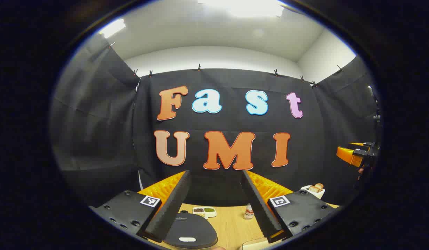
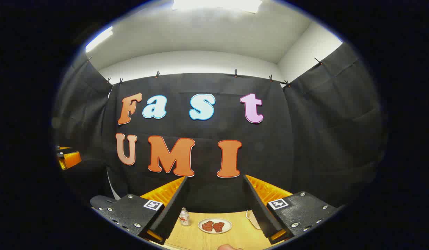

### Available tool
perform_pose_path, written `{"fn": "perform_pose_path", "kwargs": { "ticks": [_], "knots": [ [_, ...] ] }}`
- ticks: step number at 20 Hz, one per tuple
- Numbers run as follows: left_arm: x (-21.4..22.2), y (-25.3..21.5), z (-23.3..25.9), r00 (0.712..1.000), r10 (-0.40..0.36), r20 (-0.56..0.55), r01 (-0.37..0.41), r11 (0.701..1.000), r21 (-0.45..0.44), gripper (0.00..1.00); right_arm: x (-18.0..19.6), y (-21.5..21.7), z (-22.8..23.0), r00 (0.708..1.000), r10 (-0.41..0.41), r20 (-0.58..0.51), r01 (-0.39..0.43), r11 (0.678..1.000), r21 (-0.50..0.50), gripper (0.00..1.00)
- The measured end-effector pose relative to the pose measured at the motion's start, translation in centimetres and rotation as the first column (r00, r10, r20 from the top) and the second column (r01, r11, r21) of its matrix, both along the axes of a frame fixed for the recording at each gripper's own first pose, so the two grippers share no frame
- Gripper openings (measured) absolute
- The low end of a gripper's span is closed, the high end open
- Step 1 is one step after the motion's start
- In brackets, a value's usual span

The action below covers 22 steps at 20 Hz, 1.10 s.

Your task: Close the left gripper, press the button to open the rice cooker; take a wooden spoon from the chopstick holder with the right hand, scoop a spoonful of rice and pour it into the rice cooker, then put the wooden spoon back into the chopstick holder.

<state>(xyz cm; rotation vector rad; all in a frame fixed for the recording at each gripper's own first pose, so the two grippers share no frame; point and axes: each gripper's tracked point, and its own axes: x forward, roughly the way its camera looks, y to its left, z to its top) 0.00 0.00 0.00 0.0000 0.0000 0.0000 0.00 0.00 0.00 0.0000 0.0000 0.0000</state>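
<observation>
1. Left gripper hangs spread wide, holding nothing, above the rice cooker, whose lid is shut, on the bench.
2. Right gripper is likewise spread and empty.
3. Beyond the cooker: one two-part dish, one small bottle, one chopstick holder.

Your table shows a pale wood-grain top with a smooth, matt finish. The rice cooker lid looks like dark plastic, smooth with a faint sheen. The booth wall behind is matt cloth, creased in places. In your right gripper view, the small plate looks glazed and glossy. Both grippers' finger faces appear ribbed and matt, a foam-like or rubbery material.
</observation>
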Motion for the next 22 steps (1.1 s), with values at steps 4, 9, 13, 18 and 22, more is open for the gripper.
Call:
{"fn": "perform_pose_path", "kwargs": {
  "ticks": [4,9,13,18,22],
  "knots": [
    [1.4,-1.2,-0.3,0.999,0.025,-0.024,-0.025,1.000,-0.011,0.98,0.3,-0.4,-0.7,0.999,0.030,-0.031,-0.030,1.000,-0.002,0.96],
    [1.8,-0.6,0.5,0.998,0.055,-0.023,-0.055,0.998,0.008,0.99,0.6,-1.9,-1.5,0.999,0.014,-0.037,-0.015,1.000,-0.026,0.95],
    [2.1,-0.6,0.4,0.997,0.067,-0.037,-0.067,0.998,0.004,0.99,0.8,-3.0,-1.8,0.999,0.002,-0.049,-0.002,1.000,0.002,0.97],
    [2.5,-0.5,0.9,0.997,0.068,-0.039,-0.067,0.998,0.020,0.99,1.0,-4.1,-2.1,0.999,-0.018,-0.045,0.017,1.000,-0.015,0.97],
    [2.7,0.3,-0.1,0.994,0.084,-0.076,-0.082,0.996,0.036,0.88,0.7,-4.5,-3.7,0.996,-0.028,-0.080,0.026,0.999,-0.033,0.97]
  ]
}}
